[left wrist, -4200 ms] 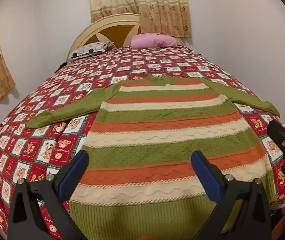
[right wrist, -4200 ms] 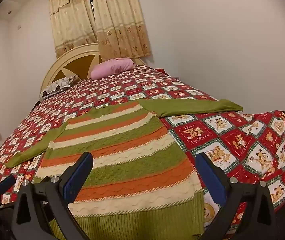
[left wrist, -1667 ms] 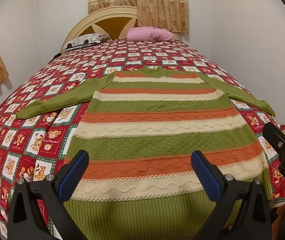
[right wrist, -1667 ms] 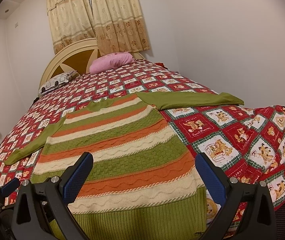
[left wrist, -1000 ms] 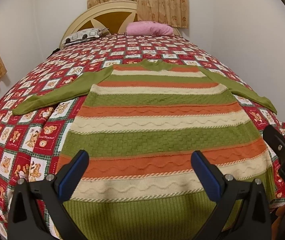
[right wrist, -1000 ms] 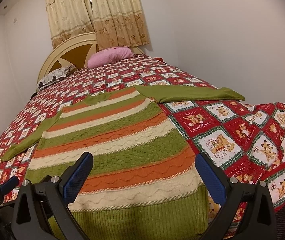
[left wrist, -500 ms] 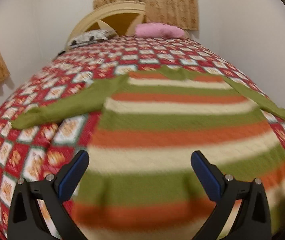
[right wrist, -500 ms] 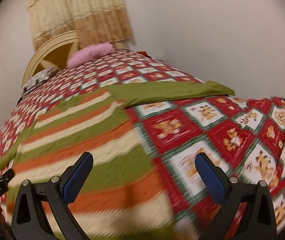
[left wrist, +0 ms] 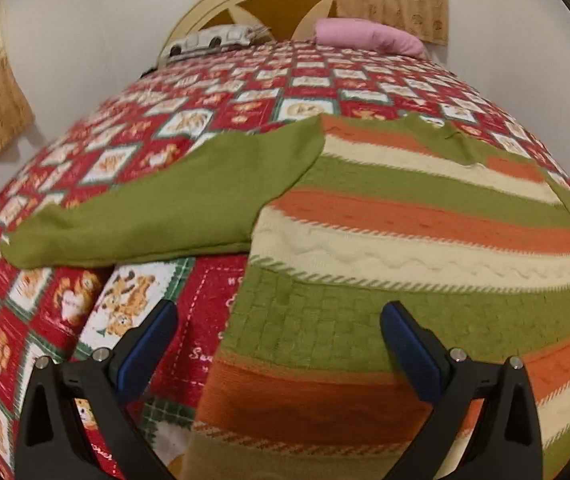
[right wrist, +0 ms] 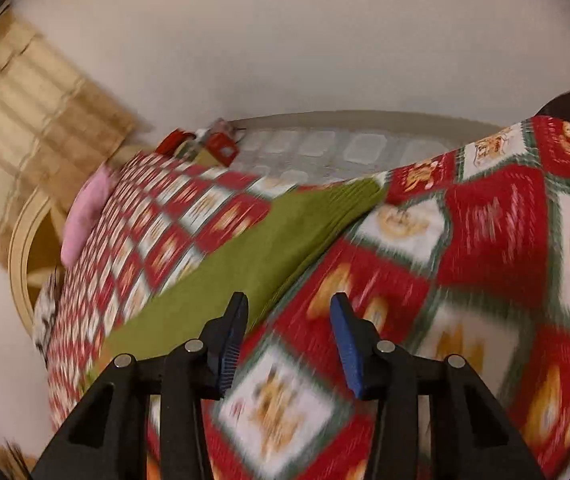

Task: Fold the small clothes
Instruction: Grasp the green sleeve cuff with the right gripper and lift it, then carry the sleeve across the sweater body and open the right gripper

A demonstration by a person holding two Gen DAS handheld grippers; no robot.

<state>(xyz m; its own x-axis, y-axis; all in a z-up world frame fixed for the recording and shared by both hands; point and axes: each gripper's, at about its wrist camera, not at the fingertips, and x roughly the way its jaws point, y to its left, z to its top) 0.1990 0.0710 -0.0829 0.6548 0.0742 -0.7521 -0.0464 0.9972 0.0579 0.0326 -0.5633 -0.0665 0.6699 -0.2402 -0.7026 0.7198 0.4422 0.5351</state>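
A striped sweater [left wrist: 425, 216] in green, orange and cream lies flat on the bed, its green left sleeve [left wrist: 157, 208] stretched out to the left. My left gripper [left wrist: 279, 316] hangs open above the sweater's left side seam, below the armpit, with nothing between its fingers. In the blurred, tilted right wrist view the green right sleeve [right wrist: 261, 252] runs toward the bed's edge. My right gripper [right wrist: 289, 300] hovers by that sleeve's near edge, its jaws closing with only quilt showing between them.
A red patchwork quilt [left wrist: 133, 152] with bear pictures covers the bed. A pink pillow [left wrist: 365, 36] and a patterned pillow [left wrist: 213, 40] lie by the cream headboard [left wrist: 269, 0]. A white wall [right wrist: 305, 40] stands close past the bed's right edge, with small items [right wrist: 205, 140] beside it.
Both grippers have moved outward and forward from the hem: the left toward the left sleeve, the right, rolling, toward the right sleeve. The right gripper's jaws have narrowed from wide open.
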